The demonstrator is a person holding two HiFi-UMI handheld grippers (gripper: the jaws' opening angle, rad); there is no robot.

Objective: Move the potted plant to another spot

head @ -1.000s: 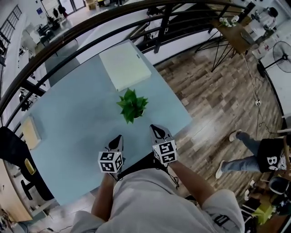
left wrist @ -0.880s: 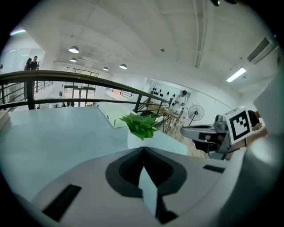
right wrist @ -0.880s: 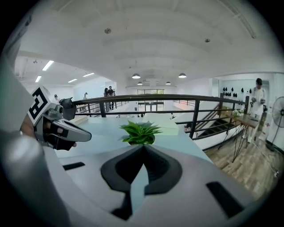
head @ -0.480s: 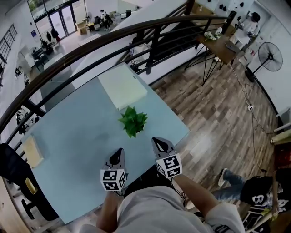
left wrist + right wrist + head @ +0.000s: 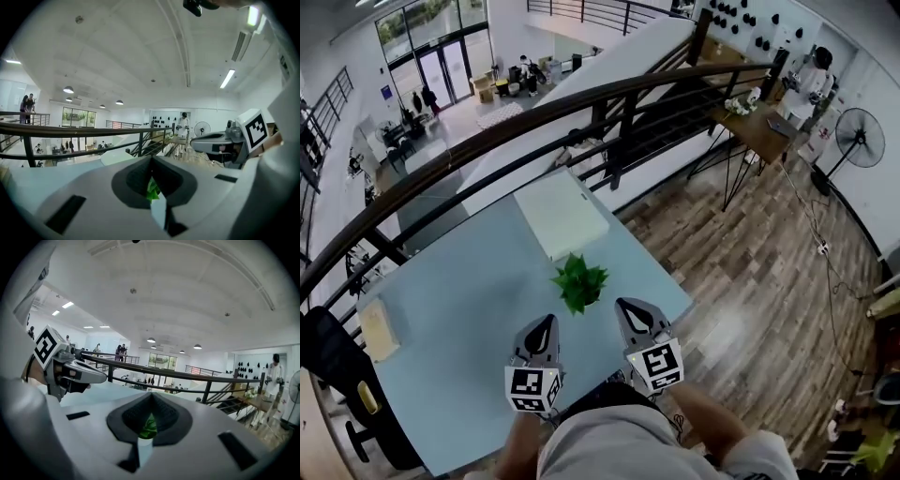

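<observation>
The left gripper (image 5: 543, 322) and the right gripper (image 5: 629, 306) hang side by side over the near edge of the pale blue table (image 5: 459, 300). Each has its jaws closed tip to tip, with nothing held. The potted plant (image 5: 579, 282) stands upright on the table just beyond and between the tips, touching neither. Its stem axis is vertical and its leaves fan upward.

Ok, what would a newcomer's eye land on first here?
The small green potted plant stands on the pale blue table, with a flat white box beyond it. The left tongs and right tongs, both shut and empty, point at it from the near side. A dark railing curves behind the table.
</observation>
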